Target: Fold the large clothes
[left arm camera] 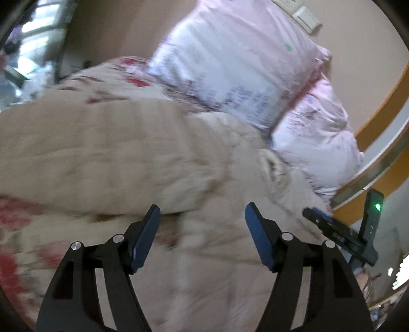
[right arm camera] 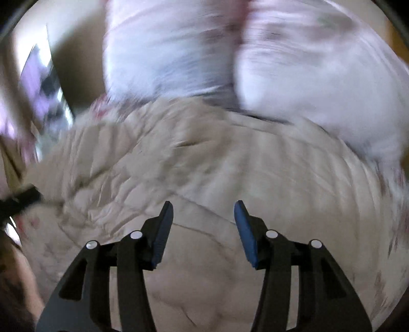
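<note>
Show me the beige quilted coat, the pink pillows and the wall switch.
beige quilted coat (right arm camera: 204, 158): right wrist view, quilted middle panel.
pink pillows (left arm camera: 230, 69): left wrist view, face of the nearer pillow.
wall switch (left arm camera: 306, 18): left wrist view, plate's center.

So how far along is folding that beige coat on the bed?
Partly done: the beige quilted coat shows one folded-over layer on the floral bedspread. Nothing is in hand; the left tool and right tool are both open above it. Remaining folds look undone, though blur hides detail.
</note>
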